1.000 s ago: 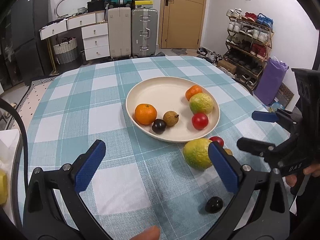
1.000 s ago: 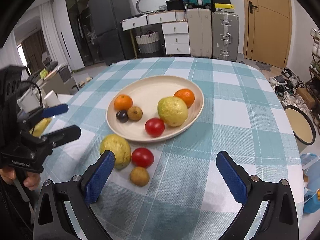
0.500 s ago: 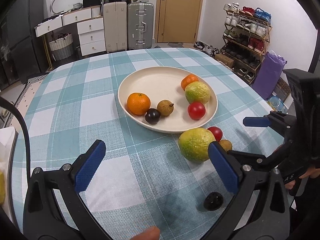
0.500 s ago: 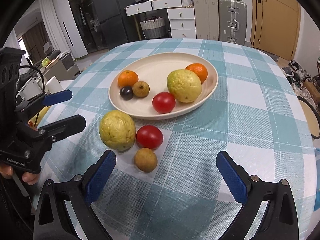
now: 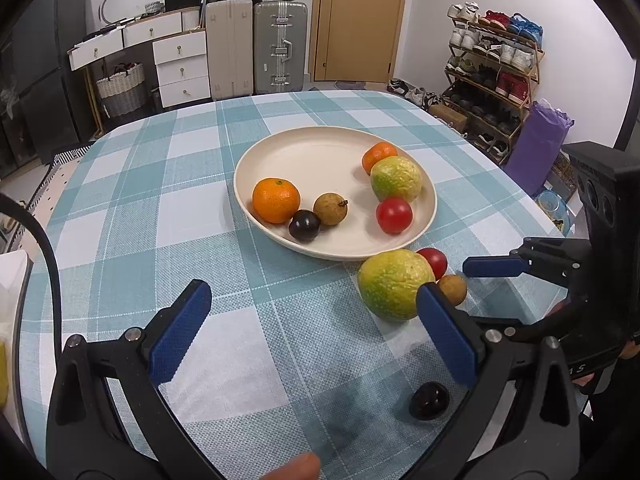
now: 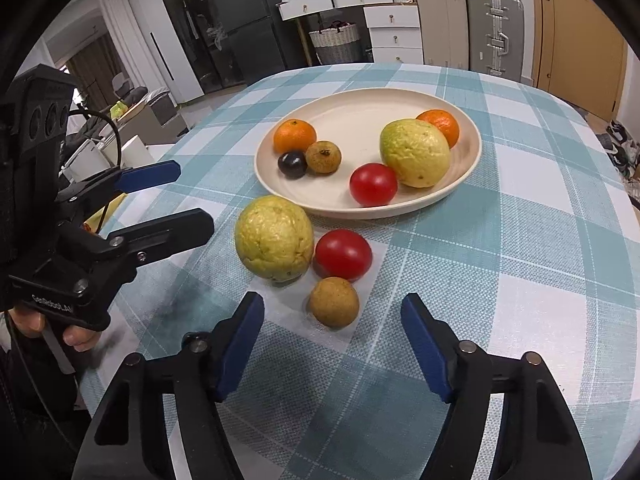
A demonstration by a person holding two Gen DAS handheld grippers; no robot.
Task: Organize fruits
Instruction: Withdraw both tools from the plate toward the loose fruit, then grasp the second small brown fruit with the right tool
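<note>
A cream plate [image 6: 360, 112] [image 5: 320, 152] holds two oranges, a green-yellow guava [image 6: 414, 152], a red tomato [image 6: 373, 184], a brown longan and a dark plum. On the checked cloth in front of it lie a second guava [image 6: 274, 238] [image 5: 394, 290], a red tomato [image 6: 343, 254] and a brown longan [image 6: 334, 301] [image 5: 454, 288]. A dark plum [image 5: 430, 400] lies apart, near me. My right gripper [image 6: 332, 344] is open and empty, its fingers just short of the longan. My left gripper [image 5: 312, 336] is open and empty over bare cloth.
The round table's edge curves close on the left and right. Beyond it stand suitcases [image 5: 256, 46], white drawers, a door and a shoe rack [image 5: 496, 76]. A hand holds the left gripper's handle [image 6: 60, 308] at the table's left edge.
My right gripper has moved forward and down toward the loose longan, its fingers narrower than before. My left gripper has moved slightly closer to the fruit.
</note>
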